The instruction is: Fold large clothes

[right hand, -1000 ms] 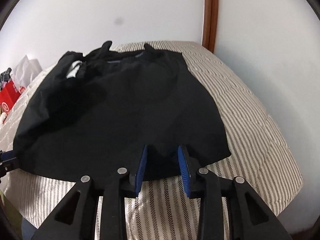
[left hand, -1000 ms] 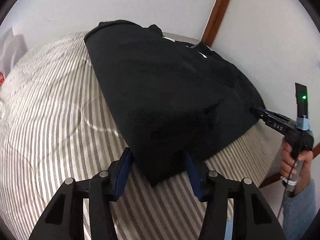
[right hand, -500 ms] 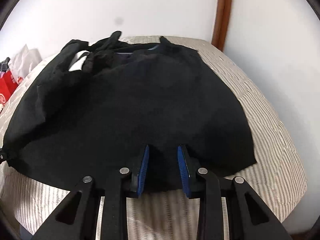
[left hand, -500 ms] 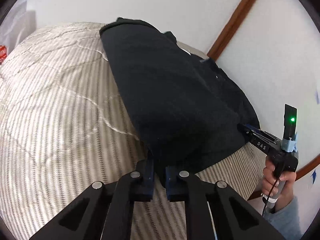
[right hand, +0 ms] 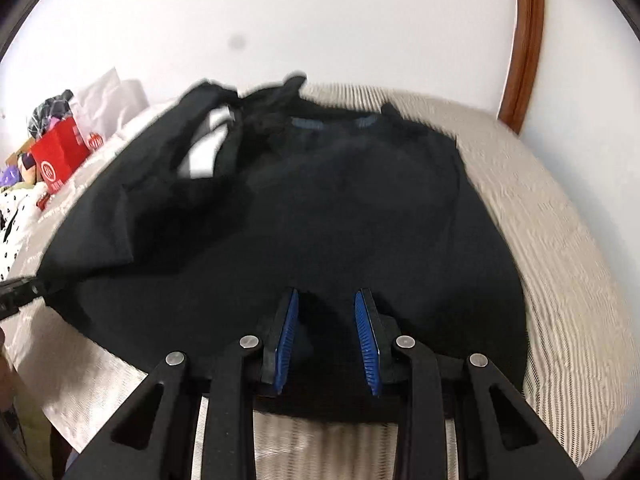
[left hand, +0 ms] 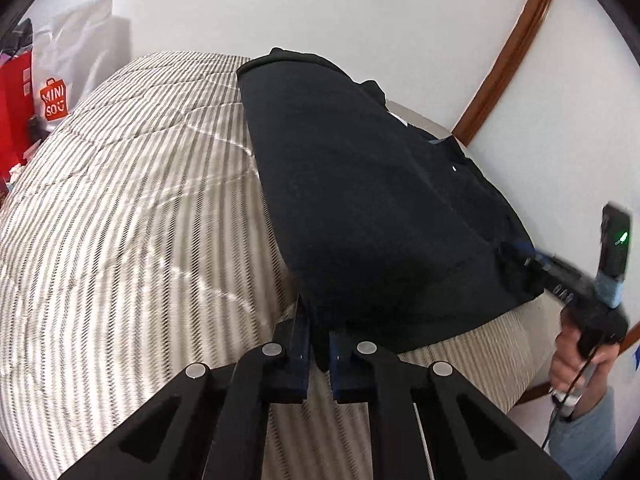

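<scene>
The left gripper (left hand: pixel 318 344) is clamped on a corner of the black shirt (left hand: pixel 368 200). The right gripper (right hand: pixel 326 332) has its jaws apart, straddling the hem. The shirt lies spread on the striped bed (left hand: pixel 120 208), red bags (right hand: pixel 60 154) beyond.

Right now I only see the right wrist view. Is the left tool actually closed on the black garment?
Observer: Yes. In the left wrist view the left tool is shut on a near corner of the black garment.
Operator: Can you see my right tool from there?
Observer: Yes. The right tool meets the other near corner, on the wall side, and a green light glows on it.
Operator: Anything past the bed?
Observer: A white MINISO bag stands beyond the striped bedcover.
</scene>
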`<move>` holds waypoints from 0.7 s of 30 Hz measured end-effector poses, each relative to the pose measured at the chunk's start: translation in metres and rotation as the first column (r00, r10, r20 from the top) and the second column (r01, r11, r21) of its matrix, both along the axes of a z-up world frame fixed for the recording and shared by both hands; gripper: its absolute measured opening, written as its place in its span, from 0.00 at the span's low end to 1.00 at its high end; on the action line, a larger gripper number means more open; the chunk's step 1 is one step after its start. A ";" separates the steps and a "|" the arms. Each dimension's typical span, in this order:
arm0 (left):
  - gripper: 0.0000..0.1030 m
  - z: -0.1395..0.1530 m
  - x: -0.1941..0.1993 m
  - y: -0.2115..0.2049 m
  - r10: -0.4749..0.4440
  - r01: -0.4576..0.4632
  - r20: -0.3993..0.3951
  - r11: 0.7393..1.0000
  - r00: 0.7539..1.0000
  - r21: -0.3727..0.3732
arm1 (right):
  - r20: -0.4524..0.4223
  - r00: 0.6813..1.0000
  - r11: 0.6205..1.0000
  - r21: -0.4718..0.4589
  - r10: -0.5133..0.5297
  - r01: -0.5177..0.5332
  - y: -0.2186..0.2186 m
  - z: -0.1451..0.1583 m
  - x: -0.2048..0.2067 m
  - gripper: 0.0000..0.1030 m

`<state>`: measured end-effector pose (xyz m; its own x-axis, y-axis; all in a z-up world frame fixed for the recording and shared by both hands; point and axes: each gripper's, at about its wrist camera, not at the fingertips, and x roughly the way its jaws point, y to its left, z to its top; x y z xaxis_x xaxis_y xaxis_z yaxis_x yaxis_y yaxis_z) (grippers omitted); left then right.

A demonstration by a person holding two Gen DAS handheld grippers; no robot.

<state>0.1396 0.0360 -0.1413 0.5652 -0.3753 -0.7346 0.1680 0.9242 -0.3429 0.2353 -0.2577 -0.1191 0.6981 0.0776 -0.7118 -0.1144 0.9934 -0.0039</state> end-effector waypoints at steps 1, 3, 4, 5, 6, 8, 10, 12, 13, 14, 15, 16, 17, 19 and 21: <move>0.07 0.001 -0.002 0.001 -0.010 0.010 -0.001 1.000 1.000 -0.003 | 0.009 1.000 0.999 0.024 0.026 -0.026 0.003 0.006 0.000 0.31; 0.08 0.002 -0.007 0.000 -0.017 0.017 0.000 1.000 1.000 0.002 | 0.012 0.996 0.993 0.084 0.086 -0.087 0.012 0.017 0.000 0.50; 0.08 0.001 -0.008 -0.001 -0.020 0.020 0.002 1.000 1.000 0.007 | 0.019 0.994 0.988 0.108 0.108 -0.110 0.018 0.021 -0.001 0.56; 0.09 0.001 -0.010 -0.003 -0.019 0.019 0.007 1.000 1.000 0.011 | 0.030 0.990 0.981 0.135 0.136 -0.139 0.023 0.025 0.000 0.64; 0.11 0.000 -0.010 -0.005 -0.018 0.018 0.006 1.000 1.000 0.015 | 0.034 0.988 0.977 0.146 0.149 -0.152 0.028 0.027 -0.002 0.68; 0.18 -0.001 -0.010 -0.008 -0.023 0.023 0.000 1.000 1.000 0.012 | 0.035 0.987 0.975 0.155 0.154 -0.158 0.036 0.028 0.002 0.68; 0.35 -0.001 -0.009 -0.010 -0.039 0.039 0.006 0.999 0.999 -0.007 | 0.021 0.990 0.977 0.162 0.140 -0.141 0.043 0.024 0.012 0.68; 0.47 0.002 -0.009 -0.009 -0.053 0.053 0.014 0.999 0.998 -0.005 | -0.005 0.992 0.976 0.180 0.129 -0.126 0.049 0.015 0.025 0.69; 0.50 0.003 -0.009 -0.012 -0.058 0.058 0.020 0.998 0.998 0.007 | -0.019 0.993 0.976 0.184 0.120 -0.115 0.050 0.011 0.031 0.69; 0.50 0.004 -0.009 -0.016 -0.063 0.062 0.022 0.998 0.998 0.019 | -0.035 0.993 0.975 0.198 0.114 -0.105 0.049 0.007 0.039 0.68; 0.50 0.004 -0.007 -0.018 -0.066 0.066 0.021 0.998 0.998 0.024 | -0.043 0.993 0.971 0.215 0.114 -0.102 0.054 0.004 0.044 0.67; 0.51 0.003 -0.005 -0.022 -0.070 0.070 0.018 0.997 0.997 0.025 | -0.045 0.992 0.966 0.240 0.114 -0.100 0.055 0.002 0.047 0.65; 0.53 0.003 -0.003 -0.025 -0.063 0.062 0.024 0.998 0.998 0.031 | -0.046 0.993 0.965 0.245 0.107 -0.093 0.058 0.000 0.051 0.57; 0.58 0.004 0.000 -0.033 -0.056 0.054 0.035 0.997 0.998 0.062 | -0.037 0.994 0.969 0.229 0.104 -0.093 0.068 0.000 0.052 0.42; 0.64 0.004 0.003 -0.046 -0.054 0.049 0.041 0.993 0.998 0.107 | -0.018 0.993 0.973 0.205 0.114 -0.108 0.077 0.002 0.052 0.20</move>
